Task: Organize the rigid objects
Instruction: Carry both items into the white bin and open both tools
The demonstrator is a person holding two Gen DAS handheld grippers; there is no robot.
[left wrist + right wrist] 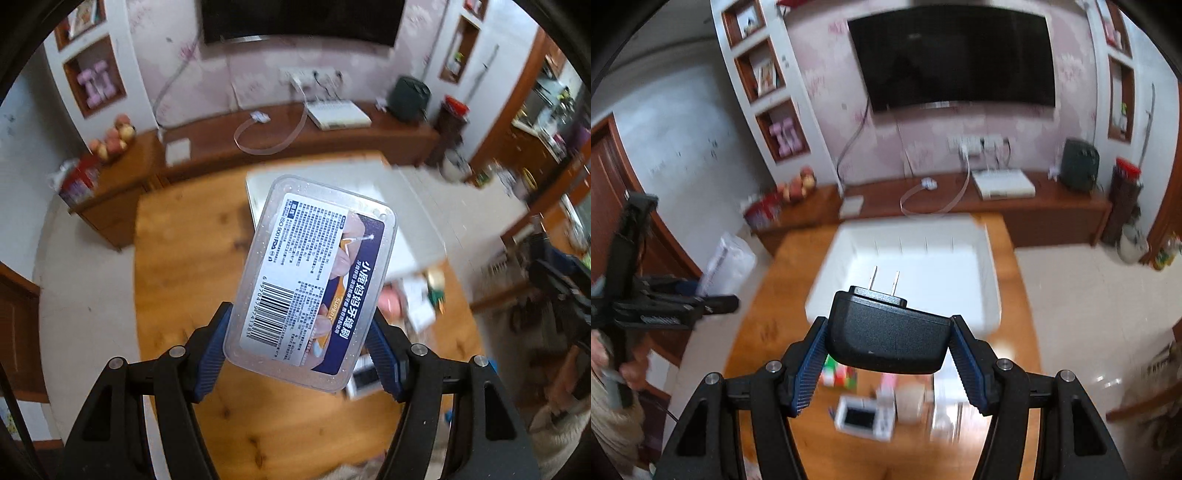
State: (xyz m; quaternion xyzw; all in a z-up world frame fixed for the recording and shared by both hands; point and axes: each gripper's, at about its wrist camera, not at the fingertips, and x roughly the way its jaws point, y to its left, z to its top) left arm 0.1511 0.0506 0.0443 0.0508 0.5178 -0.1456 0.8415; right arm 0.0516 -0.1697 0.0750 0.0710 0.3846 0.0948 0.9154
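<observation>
My left gripper (300, 343) is shut on a clear plastic floss-pick box (310, 277) with a blue and white printed label, held tilted high above the wooden table (173, 295). My right gripper (888, 354) is shut on a black plug adapter (886, 332) whose two metal prongs point away from me. Below and beyond both lies a white bin (908, 273), also seen blurred as the white bin (406, 206) in the left wrist view. At the left edge of the right wrist view, a hand holds the left gripper's black body (646, 306).
Small boxes and packets (886, 402) lie on the table under the right gripper, with more such items (417, 299) seen from the left. Behind the table run a low wooden cabinet (1015, 206), a wall TV (956, 55) and shelves (772, 107). Pale floor tiles (1071, 295) surround the table.
</observation>
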